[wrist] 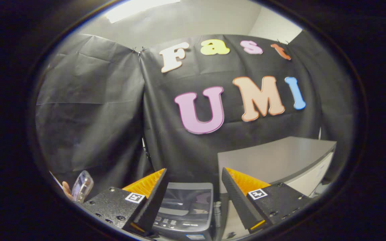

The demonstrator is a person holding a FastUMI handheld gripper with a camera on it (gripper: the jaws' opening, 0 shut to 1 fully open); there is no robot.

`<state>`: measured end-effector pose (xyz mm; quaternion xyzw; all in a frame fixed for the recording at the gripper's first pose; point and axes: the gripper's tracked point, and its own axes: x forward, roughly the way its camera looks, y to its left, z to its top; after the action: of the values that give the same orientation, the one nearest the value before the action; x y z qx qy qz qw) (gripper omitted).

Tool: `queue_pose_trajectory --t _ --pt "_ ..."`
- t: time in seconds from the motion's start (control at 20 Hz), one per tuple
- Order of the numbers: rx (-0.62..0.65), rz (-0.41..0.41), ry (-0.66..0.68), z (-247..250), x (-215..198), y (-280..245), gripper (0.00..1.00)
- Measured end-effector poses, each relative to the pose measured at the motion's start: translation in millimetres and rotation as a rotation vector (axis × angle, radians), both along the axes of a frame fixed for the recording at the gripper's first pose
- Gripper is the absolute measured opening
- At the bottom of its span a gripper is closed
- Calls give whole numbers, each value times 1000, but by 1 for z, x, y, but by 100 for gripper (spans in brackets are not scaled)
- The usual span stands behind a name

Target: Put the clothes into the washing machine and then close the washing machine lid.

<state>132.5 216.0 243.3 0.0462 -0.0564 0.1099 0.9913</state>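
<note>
Held high with its two fingers spread wide and nothing between them, the gripper [193, 197] looks down on the scene from the bottom of the frame. At lower left a person's hand [67, 191] holds a clear case [83, 185], at lower centre between and below the fingers stands the washing machine [186, 209] with its dark glass lid [185, 200] lying flat, and to the right sits a grey cabinet [276, 160]. No clothes can be made out, but such fabric is likely light, soft and floppy, best pinched at a bunched fold, while the lid looks stiff and smooth, best taken at its front edge.
</note>
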Motion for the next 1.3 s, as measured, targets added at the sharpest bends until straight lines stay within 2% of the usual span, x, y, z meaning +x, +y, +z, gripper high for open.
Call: queue_pose_trajectory --t 0.15,0.3,0.4,0.5,0.6,0.8,1.15,1.3 --pt "-28 -74 -22 -4 -33 -60 96" --pt "-62 -83 -89 -16 -62 -100 96" --pt "-129 -92 -131 -39 -76 -128 95" --pt "-198 -117 -108 -79 -81 -158 95" --pt "-223 -97 -81 -116 -89 -169 96" --pt "-145 -50 -13 -172 -102 -185 96" --pt "-72 30 107 -223 -97 -181 97" --pt "-31 94 169 -238 -107 -164 97"
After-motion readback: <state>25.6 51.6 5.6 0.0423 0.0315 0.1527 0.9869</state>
